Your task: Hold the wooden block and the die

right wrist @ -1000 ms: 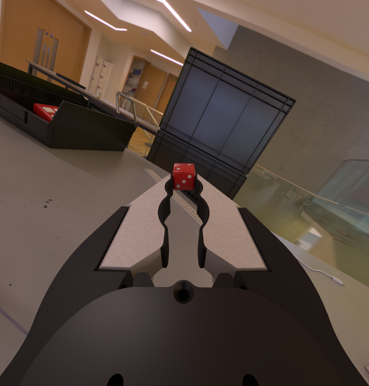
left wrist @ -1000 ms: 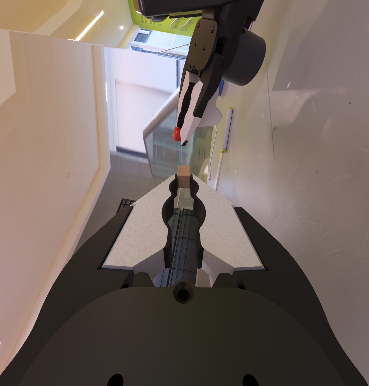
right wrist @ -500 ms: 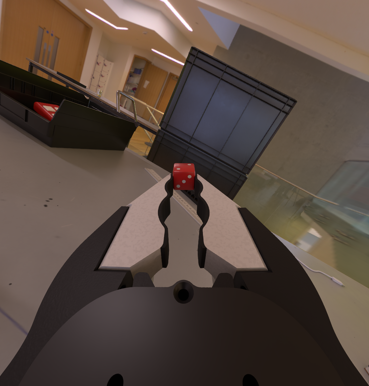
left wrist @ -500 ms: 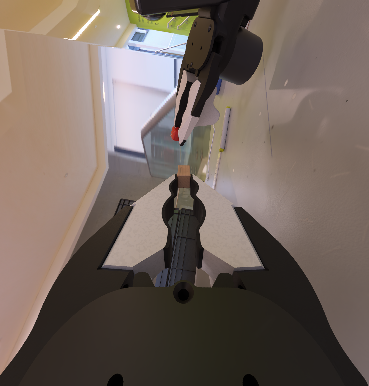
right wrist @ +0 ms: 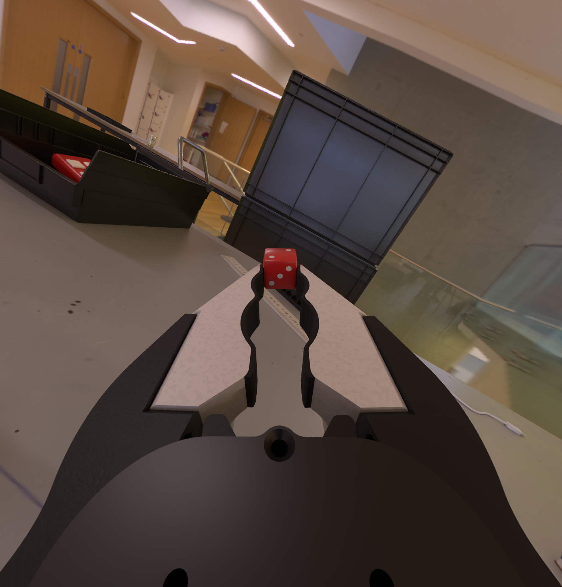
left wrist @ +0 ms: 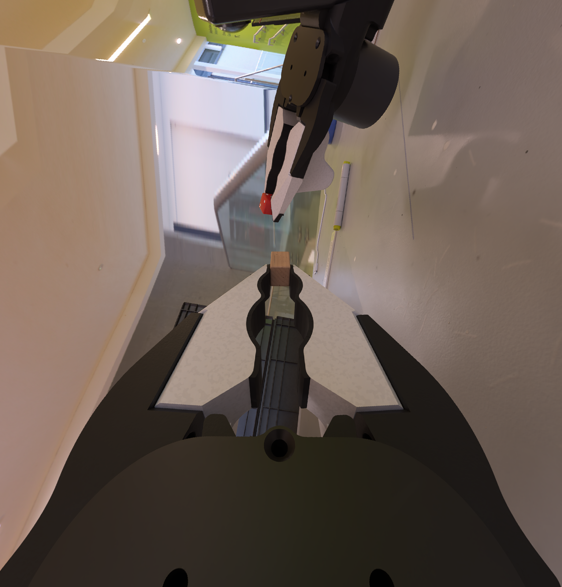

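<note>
Above the table (right wrist: 82, 317) we see the left gripper (left wrist: 279, 273) clamped on the wooden block (left wrist: 279, 270), its long axis pointing forward; the right gripper (right wrist: 279, 273) pinches the die (right wrist: 279, 268).

- die (right wrist: 279, 268): white pips, three on the near face, two on top.
- ruler (right wrist: 286, 314), near the far edge of the table (right wrist: 82, 286): graduations too small to read.
- green sign (left wrist: 228, 28): dark marks, illegible.
- red box (right wrist: 70, 163) in black bin (right wrist: 130, 197): cream patches, unreadable.

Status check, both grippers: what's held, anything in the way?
Left gripper shut on block, off the table. Right gripper shut on die, also lifted. Clear gap between the two; nothing in the way.
</note>
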